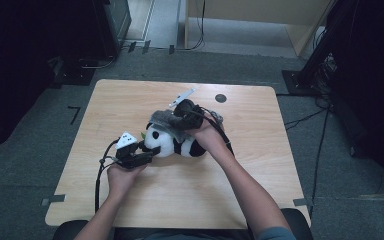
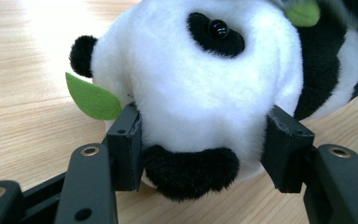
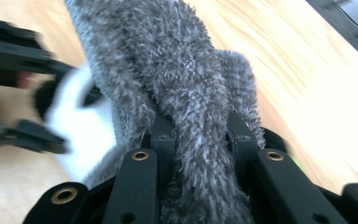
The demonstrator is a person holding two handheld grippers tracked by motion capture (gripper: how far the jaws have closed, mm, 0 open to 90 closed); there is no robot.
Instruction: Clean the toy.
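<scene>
The left gripper point(image 2: 200, 144) clamps the panda's point(image 1: 172, 141) white head, one pad on each side, with the toy lying mid-table point(image 1: 130, 100). A green leaf point(image 2: 92, 99) sticks out beside the left pad. The right gripper point(image 3: 198, 135) pinches a fold of the grey fuzzy cloth point(image 3: 168, 70), which is draped over the panda's back.

My left gripper point(image 3: 21, 81) blurs at nine o'clock in the right gripper view. The grey fuzzy cloth point(image 3: 168, 74) hides most of the plush panda point(image 3: 81, 135) there.
</scene>
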